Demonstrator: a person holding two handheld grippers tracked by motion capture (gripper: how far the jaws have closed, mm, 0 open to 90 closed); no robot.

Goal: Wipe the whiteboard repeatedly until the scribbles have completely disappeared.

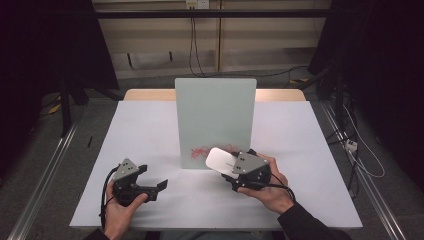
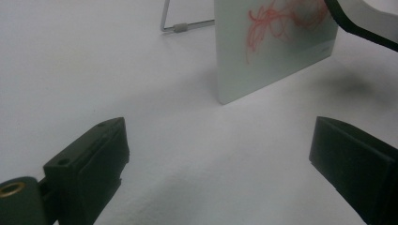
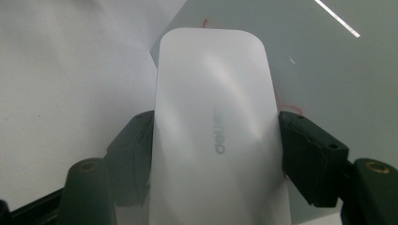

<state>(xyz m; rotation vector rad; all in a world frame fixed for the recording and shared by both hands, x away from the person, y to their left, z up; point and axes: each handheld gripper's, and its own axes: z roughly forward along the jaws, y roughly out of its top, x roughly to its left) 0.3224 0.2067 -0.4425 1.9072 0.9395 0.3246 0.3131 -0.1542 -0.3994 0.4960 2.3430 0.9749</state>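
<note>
A pale green-white board (image 1: 215, 120) stands upright at the middle of the table, with a red scribble (image 1: 199, 150) low on its face. My right gripper (image 1: 228, 168) is shut on a white eraser (image 1: 220, 161), held just in front of the board's lower edge beside the scribble. In the right gripper view the eraser (image 3: 213, 126) sits squeezed between both black jaws, with the board (image 3: 328, 70) close behind. My left gripper (image 1: 154, 176) rests low at the front left, open and empty. Its view shows the board (image 2: 277, 61), the scribble (image 2: 281, 21) and the eraser's dark-edged end (image 2: 375, 16).
A white sheet covers the table (image 1: 150, 130), whose wooden far edge (image 1: 145, 94) shows behind the board. A wire stand (image 2: 187, 26) props the board from behind. Cables (image 1: 360, 155) lie on the floor at the right, and metal rails run along both sides.
</note>
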